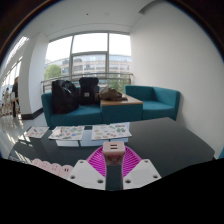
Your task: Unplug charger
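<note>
My gripper (113,155) shows low in the view with its magenta pads (96,160) closed in on a small pale pink-white charger block (113,147). The block sits upright between the pads, and both pads seem to press on its sides. It is held above the dark table (170,140). A pale long strip, perhaps a power strip (45,165), lies just left of the fingers, partly hidden. No cable is visible.
Several printed sheets (68,132) lie on the dark table beyond the fingers. Farther off, a teal sofa (60,108) holds dark bags (66,96), a teal armchair (158,100) stands at the right, and large windows (90,58) are behind.
</note>
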